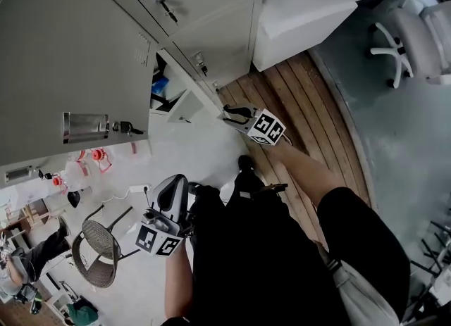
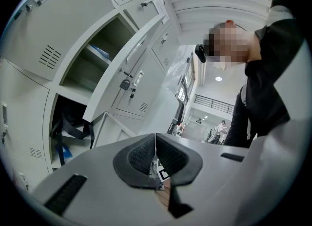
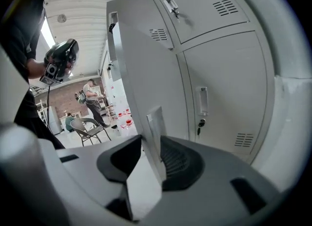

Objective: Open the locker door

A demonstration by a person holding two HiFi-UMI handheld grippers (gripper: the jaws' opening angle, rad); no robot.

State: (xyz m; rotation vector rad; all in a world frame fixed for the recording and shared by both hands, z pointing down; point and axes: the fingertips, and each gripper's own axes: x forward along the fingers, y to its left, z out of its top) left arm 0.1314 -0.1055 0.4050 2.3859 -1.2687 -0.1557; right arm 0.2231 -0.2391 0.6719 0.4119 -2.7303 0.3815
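The grey locker door (image 1: 194,82) stands swung out from its compartment; in the right gripper view its face (image 3: 141,73) fills the middle. My right gripper (image 1: 229,112) is at the door's free edge. The edge flange (image 3: 155,137) sits between the jaws (image 3: 152,144), and the pads close on it. My left gripper (image 1: 176,182) hangs low by the person's body, away from the lockers. Its pads (image 2: 146,154) meet along one seam with nothing between them. From there the open door (image 2: 126,69) shows edge-on.
More lockers surround it: a handled door (image 1: 84,126) to the left and a closed one (image 3: 219,88) with a keyhole. Blue items (image 2: 100,51) lie in the open compartment and a dark bag (image 2: 73,122) below. A mesh chair (image 1: 95,243) and office chair (image 1: 416,36) stand nearby.
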